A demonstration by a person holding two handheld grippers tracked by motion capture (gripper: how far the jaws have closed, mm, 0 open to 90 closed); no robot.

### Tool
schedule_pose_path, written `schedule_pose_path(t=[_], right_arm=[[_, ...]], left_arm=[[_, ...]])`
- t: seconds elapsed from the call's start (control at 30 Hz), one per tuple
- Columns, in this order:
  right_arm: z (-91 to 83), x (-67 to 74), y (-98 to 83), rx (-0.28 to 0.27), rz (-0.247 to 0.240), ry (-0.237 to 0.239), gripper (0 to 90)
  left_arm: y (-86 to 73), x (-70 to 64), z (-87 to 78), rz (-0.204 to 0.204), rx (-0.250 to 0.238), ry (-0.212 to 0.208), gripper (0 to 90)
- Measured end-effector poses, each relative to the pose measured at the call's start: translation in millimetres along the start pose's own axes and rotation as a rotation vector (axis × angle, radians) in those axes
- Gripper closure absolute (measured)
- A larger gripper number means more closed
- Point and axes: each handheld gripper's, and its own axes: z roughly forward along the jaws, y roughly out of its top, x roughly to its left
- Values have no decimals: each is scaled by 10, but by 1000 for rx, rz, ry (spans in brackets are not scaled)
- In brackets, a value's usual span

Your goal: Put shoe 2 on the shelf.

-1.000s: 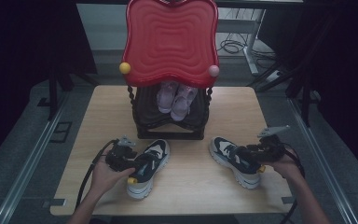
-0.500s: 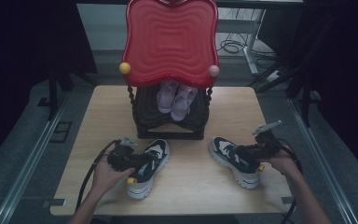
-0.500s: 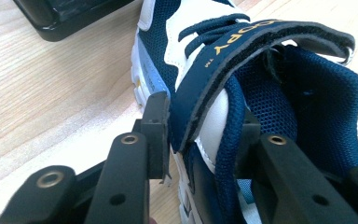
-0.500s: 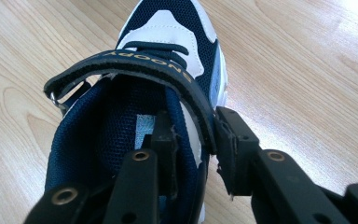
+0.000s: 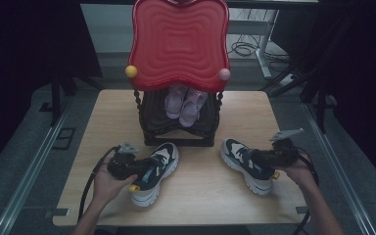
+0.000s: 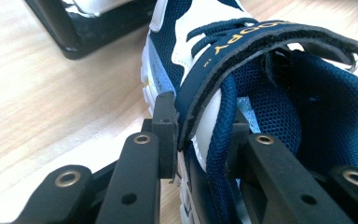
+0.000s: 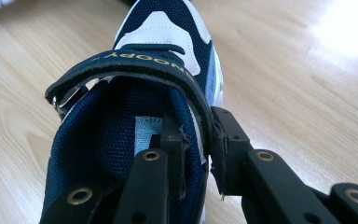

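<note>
Two navy-and-white sneakers with strap closures lie on the wooden table [image 5: 200,196]. The left sneaker [image 5: 154,166] sits in front of the rack's left side, toe toward the rack. My left gripper [image 5: 139,169] is shut on the left sneaker's [image 6: 270,93] side wall, one jaw outside and one inside the collar. The right sneaker [image 5: 247,164] lies at the right, toe pointing up-left. My right gripper [image 5: 262,159] is shut on the collar edge of the right sneaker [image 7: 135,116], again with one jaw inside.
A dark shoe rack [image 5: 178,129] stands mid-table under a red wavy-edged top [image 5: 178,41]. A pink pair of shoes [image 5: 185,103] sits inside it. Cables trail from both grippers toward the table's front edge.
The right hand and its sneaker have shifted a little, the grey plate on that gripper tilting up. The left sneaker and left gripper stay about where they were.
</note>
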Motion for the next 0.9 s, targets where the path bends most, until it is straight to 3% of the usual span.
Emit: schedule_pose_path(t=[0.27,0.57,0.9], right_arm=[[-120,-34,-136,-160,112,7,752],[-196,-37,-314,-296,198,9,751],[-199,-68,-391,-378,265,0,752]], left_arm=[[-79,157,-233,-45,-91,-77,737],[-233,369,-495,-131,-245,-66,737],[-337,505,-653,-172,-306,-73,737]])
